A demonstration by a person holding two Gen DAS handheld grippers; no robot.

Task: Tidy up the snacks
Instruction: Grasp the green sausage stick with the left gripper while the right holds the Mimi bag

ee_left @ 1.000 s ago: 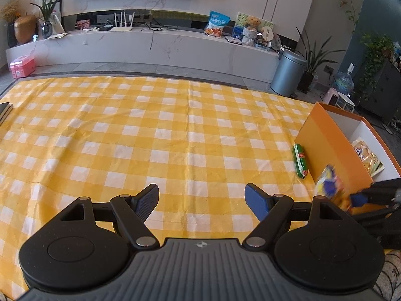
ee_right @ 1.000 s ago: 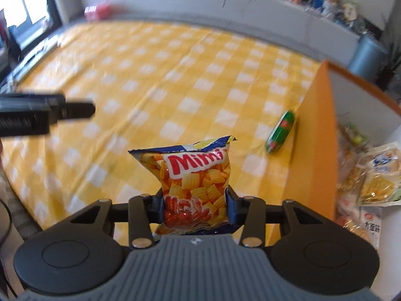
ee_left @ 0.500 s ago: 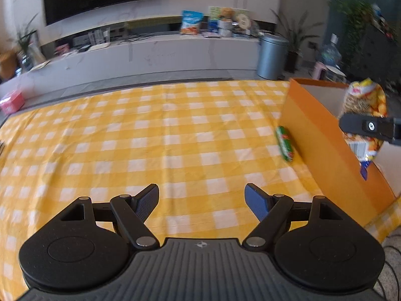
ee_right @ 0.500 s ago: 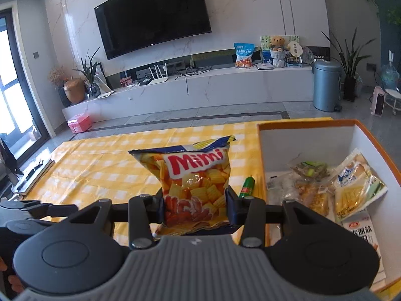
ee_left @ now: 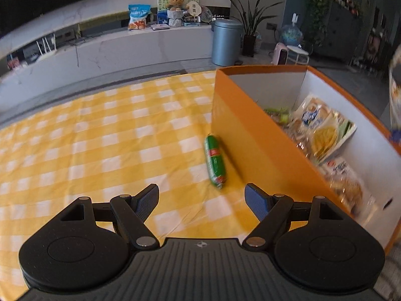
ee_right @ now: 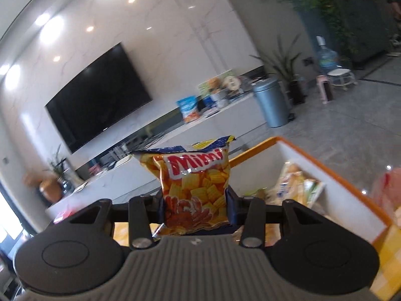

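Left wrist view: the left gripper (ee_left: 201, 199) has moved closer to the orange cardboard box (ee_left: 253, 135); jaws open, empty. A glossy green sausage (ee_left: 215, 161) lies on the checked cloth (ee_left: 100, 145) beside it.

Right wrist view: the right gripper (ee_right: 195, 207) has tilted upward, jaws clamped on the crinkly chip bag (ee_right: 195, 188) above the box (ee_right: 333, 175).

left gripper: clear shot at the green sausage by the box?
Probably yes. The left gripper is open, the green sausage lies on bare cloth just ahead; only the orange box wall crowds its right side.
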